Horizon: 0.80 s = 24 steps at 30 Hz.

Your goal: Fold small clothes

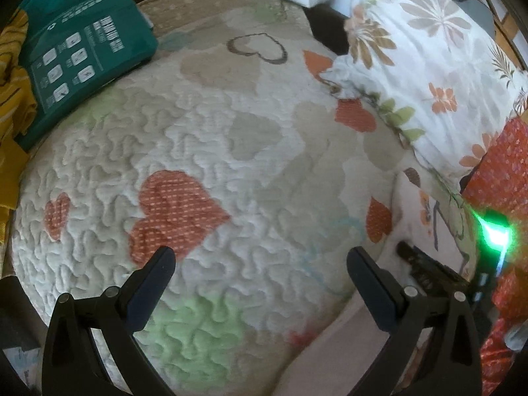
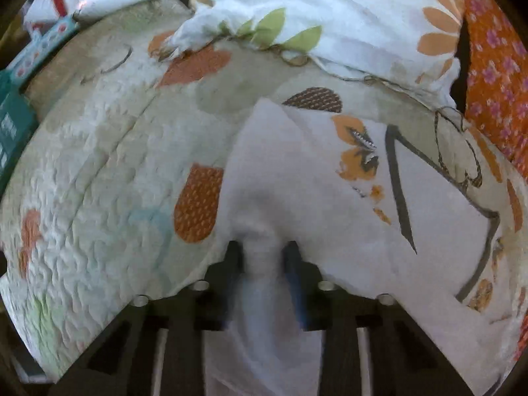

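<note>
A small white garment [image 2: 297, 178] with an orange butterfly print and dark lettering lies on a quilted heart-pattern bedspread [image 2: 99, 171]. My right gripper [image 2: 262, 250] is shut on a bunched fold of the garment, which runs back between the fingers. In the left wrist view the garment [image 1: 425, 204] shows at the right edge, with the right gripper [image 1: 429, 267] on it. My left gripper [image 1: 260, 260] is open and empty above the bedspread [image 1: 231, 151], left of the garment.
A flowered pillow [image 1: 429, 66] lies at the back right, also in the right wrist view [image 2: 330, 16]. Orange flowered cloth [image 2: 495, 82] is at the far right. A teal package [image 1: 82, 49] and yellow cloth [image 1: 13, 105] lie at the left.
</note>
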{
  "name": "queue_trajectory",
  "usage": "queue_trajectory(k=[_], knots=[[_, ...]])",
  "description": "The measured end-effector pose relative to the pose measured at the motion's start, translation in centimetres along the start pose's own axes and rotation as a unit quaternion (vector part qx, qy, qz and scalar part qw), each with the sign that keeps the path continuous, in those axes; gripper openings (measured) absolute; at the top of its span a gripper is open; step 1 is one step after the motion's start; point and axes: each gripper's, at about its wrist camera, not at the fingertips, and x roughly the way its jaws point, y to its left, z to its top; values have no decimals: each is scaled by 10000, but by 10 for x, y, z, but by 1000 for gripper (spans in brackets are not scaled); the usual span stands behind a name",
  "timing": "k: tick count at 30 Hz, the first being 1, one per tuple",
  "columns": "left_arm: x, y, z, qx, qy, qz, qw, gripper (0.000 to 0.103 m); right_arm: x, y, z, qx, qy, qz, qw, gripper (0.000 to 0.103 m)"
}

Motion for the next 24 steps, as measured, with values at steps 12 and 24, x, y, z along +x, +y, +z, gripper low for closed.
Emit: queue_trajectory(k=[12,24], knots=[[-3,7,-1,-18,-12,28,10000,103,15,77,17,-138,-45,1157,9932,7],[-5,7,-2,56,-65,-34,10000,103,-69,-27,-20,334,-476,970,9936,35]])
